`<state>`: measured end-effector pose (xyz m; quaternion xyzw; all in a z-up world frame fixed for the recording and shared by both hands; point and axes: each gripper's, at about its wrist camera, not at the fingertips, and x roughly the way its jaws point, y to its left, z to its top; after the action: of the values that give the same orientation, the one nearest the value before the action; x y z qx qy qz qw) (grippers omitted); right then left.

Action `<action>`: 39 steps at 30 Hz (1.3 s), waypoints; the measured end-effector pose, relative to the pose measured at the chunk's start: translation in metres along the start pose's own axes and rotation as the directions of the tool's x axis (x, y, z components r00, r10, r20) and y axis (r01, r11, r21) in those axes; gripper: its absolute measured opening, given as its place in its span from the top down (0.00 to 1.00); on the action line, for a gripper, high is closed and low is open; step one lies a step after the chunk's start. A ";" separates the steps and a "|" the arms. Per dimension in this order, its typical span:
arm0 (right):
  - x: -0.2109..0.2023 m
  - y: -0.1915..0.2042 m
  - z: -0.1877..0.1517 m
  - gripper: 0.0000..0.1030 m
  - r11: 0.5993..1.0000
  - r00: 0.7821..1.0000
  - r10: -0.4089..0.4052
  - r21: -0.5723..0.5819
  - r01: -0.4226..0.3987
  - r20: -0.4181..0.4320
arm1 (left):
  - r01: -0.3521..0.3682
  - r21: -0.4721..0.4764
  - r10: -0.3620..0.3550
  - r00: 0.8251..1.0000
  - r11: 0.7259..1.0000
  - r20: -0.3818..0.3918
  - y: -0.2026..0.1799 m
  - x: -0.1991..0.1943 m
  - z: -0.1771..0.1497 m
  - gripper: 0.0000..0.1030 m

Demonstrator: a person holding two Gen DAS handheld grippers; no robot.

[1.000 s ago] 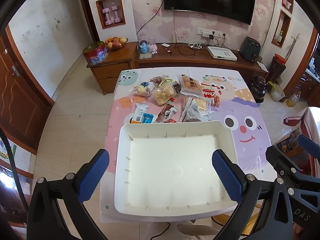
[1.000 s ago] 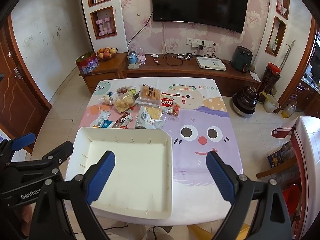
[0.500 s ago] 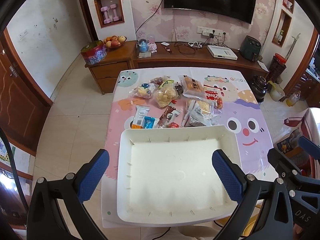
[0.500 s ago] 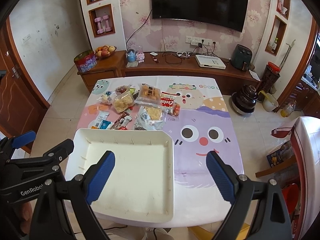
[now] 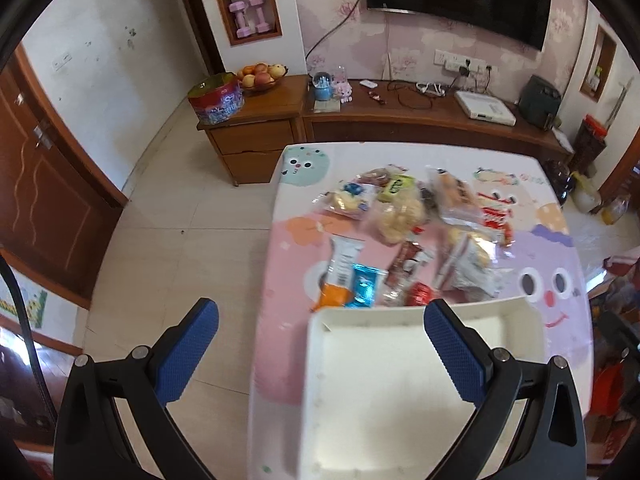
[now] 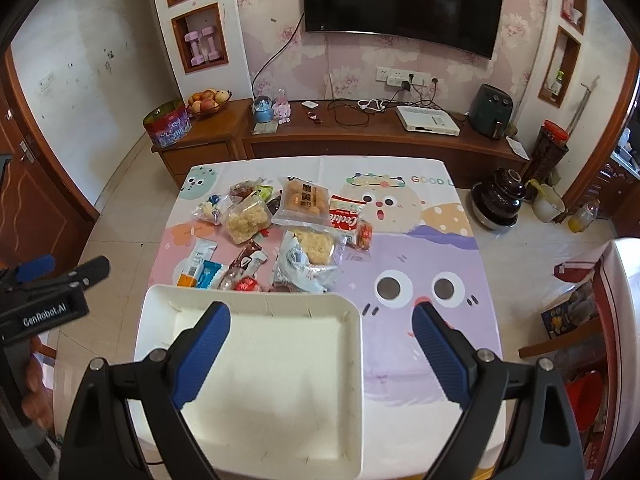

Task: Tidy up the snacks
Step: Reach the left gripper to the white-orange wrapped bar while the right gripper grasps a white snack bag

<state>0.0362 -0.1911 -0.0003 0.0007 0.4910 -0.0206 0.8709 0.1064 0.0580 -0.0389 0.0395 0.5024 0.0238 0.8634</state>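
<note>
A white rectangular tray (image 6: 256,364) lies empty on the near left part of the table, also visible as the tray (image 5: 400,392) in the left wrist view. Beyond it lies a pile of packaged snacks (image 6: 280,232), among them a bun pack (image 6: 304,200), a red cookie pack (image 6: 346,220) and a blue bar (image 6: 208,274); the snacks (image 5: 408,236) look blurred in the left wrist view. My left gripper (image 5: 320,344) hangs open over the table's left edge, holding nothing. My right gripper (image 6: 320,348) is open above the tray's right rim, holding nothing.
The table wears a cartoon cloth (image 6: 420,280) in pink and purple. Behind stand a wooden sideboard (image 6: 360,136) with a fruit bowl (image 6: 208,102) and a wall TV (image 6: 400,4). A dark pot (image 6: 498,200) sits on the floor at right. A door (image 5: 40,208) is at left.
My left gripper has swung leftward, so the tray and table now sit right of its centre, with motion blur. The right gripper moved slightly forward. Both stay open.
</note>
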 end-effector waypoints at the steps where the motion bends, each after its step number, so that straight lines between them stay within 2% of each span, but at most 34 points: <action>1: 0.005 0.001 0.004 0.10 1.000 1.000 0.002 -0.005 -0.002 -0.006 | 0.005 0.012 -0.005 1.000 1.000 -0.020 0.003 0.012 0.005 0.01; 5: 0.040 0.011 0.023 0.10 0.999 1.000 0.008 -0.048 -0.010 -0.028 | 0.043 0.035 -0.040 0.995 0.998 -0.097 0.011 0.054 0.023 0.01; 10: 0.104 0.026 0.045 0.10 0.991 0.994 0.035 -0.122 -0.048 -0.104 | 0.102 0.026 -0.095 0.974 0.994 -0.204 0.021 0.119 0.045 0.01; 13: 0.159 0.029 0.053 0.10 0.988 0.978 0.052 -0.135 -0.080 -0.201 | 0.115 -0.017 -0.115 0.954 0.993 -0.275 0.025 0.164 0.057 0.01; 15: 0.189 0.031 0.054 0.12 0.988 0.966 0.047 -0.133 -0.083 -0.253 | 0.127 -0.067 -0.143 0.931 0.990 -0.337 0.030 0.199 0.062 0.01; 18: 0.218 0.030 0.053 0.14 0.985 0.952 0.048 -0.143 -0.096 -0.303 | 0.139 -0.109 -0.172 0.900 0.984 -0.401 0.029 0.238 0.063 0.06; 19: 0.227 0.031 0.053 0.14 0.982 0.945 0.057 -0.151 -0.111 -0.324 | 0.141 -0.107 -0.173 0.898 0.984 -0.404 0.027 0.242 0.062 0.06; 20: 0.235 0.032 0.052 0.14 0.979 0.939 0.057 -0.164 -0.118 -0.339 | 0.151 -0.090 -0.175 0.889 0.984 -0.422 0.023 0.255 0.060 0.06; 25: 0.259 0.038 0.048 0.14 0.965 0.920 0.039 -0.225 -0.137 -0.391 | 0.159 -0.009 -0.144 0.866 0.987 -0.479 0.007 0.283 0.049 0.13; 27: 0.266 0.039 0.045 0.14 0.960 0.909 0.032 -0.241 -0.144 -0.415 | 0.159 0.010 -0.133 0.859 0.987 -0.495 0.003 0.290 0.045 0.22; 34: 0.284 0.039 0.039 0.22 0.956 0.875 0.048 -0.231 -0.179 -0.481 | 0.164 0.026 -0.125 0.837 0.986 -0.534 -0.004 0.307 0.029 0.33; 37: 0.288 0.042 0.040 0.25 0.953 0.871 0.043 -0.241 -0.182 -0.489 | 0.162 0.045 -0.110 0.824 0.986 -0.555 -0.015 0.314 0.014 0.37; 38: 0.289 0.043 0.039 0.26 0.952 0.871 0.039 -0.247 -0.181 -0.489 | 0.160 0.049 -0.108 0.834 0.986 -0.541 -0.016 0.313 0.013 0.40; 39: 0.288 0.045 0.037 0.30 0.950 0.871 0.035 -0.255 -0.182 -0.490 | 0.163 0.052 -0.110 0.836 0.985 -0.538 -0.017 0.313 0.011 0.44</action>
<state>0.2191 -0.1569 -0.2285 -0.0951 0.6880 0.1026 0.7120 0.2706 0.0657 -0.3057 0.0367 0.7243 -0.0519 0.6866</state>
